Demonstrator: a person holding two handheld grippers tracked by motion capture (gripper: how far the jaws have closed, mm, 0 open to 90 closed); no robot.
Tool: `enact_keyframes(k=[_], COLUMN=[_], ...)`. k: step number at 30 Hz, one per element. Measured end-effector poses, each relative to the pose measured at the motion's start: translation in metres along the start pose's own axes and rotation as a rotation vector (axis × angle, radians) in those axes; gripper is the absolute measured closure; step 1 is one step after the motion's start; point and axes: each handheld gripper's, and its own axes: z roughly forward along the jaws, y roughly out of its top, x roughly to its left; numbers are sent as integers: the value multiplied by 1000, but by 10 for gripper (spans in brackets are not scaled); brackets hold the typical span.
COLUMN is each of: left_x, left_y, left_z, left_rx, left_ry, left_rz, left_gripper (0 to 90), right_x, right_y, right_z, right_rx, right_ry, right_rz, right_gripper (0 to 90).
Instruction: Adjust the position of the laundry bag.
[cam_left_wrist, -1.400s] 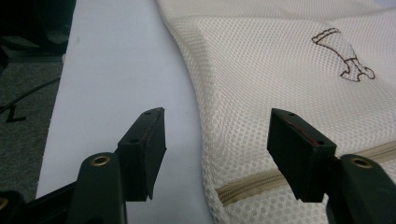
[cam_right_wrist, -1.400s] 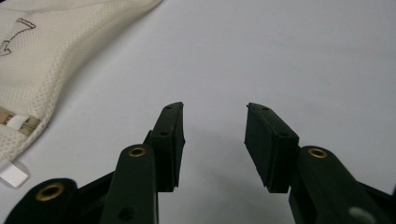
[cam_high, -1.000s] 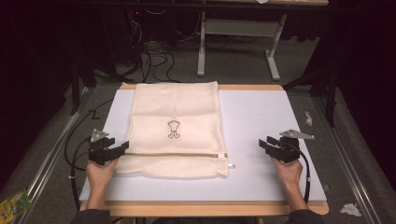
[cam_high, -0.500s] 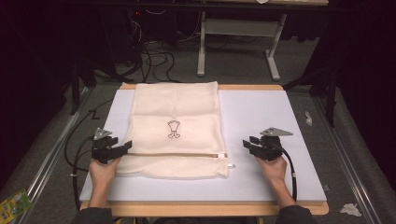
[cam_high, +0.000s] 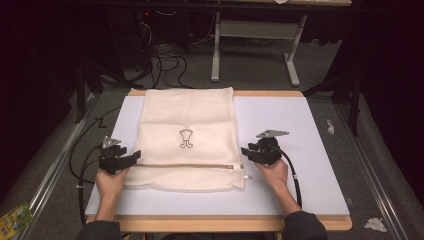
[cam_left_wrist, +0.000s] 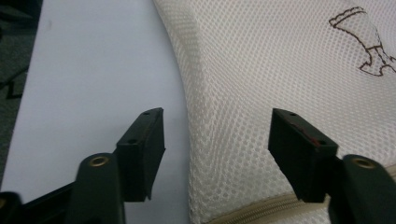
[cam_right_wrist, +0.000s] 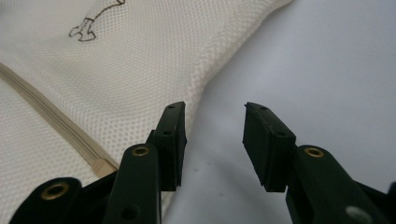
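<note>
A cream mesh laundry bag (cam_high: 187, 120) lies flat on the white table top (cam_high: 285, 125), with a small dark logo (cam_high: 186, 139) and a zipper (cam_high: 185, 166) running across near its front end. My left gripper (cam_high: 135, 156) is at the bag's left edge. In the left gripper view its jaws (cam_left_wrist: 217, 135) stand open and have just been closing a little, with the bag's edge (cam_left_wrist: 205, 140) between them, untouched. My right gripper (cam_high: 245, 151) is open at the bag's right edge. Its jaws (cam_right_wrist: 214, 135) have narrowed slightly over bare table, and the mesh (cam_right_wrist: 116, 70) lies beside one jaw.
Beyond the table's far edge, cables (cam_high: 165, 55) lie on the grey floor beside a metal desk frame (cam_high: 255, 35). Crumpled paper (cam_high: 375, 223) lies on the floor at the right, a green packet (cam_high: 12, 220) at the left. Bare white surface (cam_high: 300, 190) spreads right of the bag.
My right gripper has slid left across the table to the bag's right edge. The left gripper has stayed at the bag's left edge.
</note>
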Motion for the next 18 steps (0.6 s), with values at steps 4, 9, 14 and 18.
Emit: enact_keyframes(k=[4,9,14,18], left_x=[-1,-4,-5,-5], left_y=[6,12,13,12], left_z=[2,10,16,23], left_rx=[28,63,78,116], left_ry=[18,25,13,28], left_rz=[27,40,14,2], left_gripper=[384,385,410,436], right_x=[8,10,15,16], right_y=[4,10,12,14], right_z=[7,16,22,31], right_rx=[30,54,79,91], right_ry=[0,-1,-16,-10], right_rz=[-22,-8,-4,-14], right_gripper=[577,556,552,566])
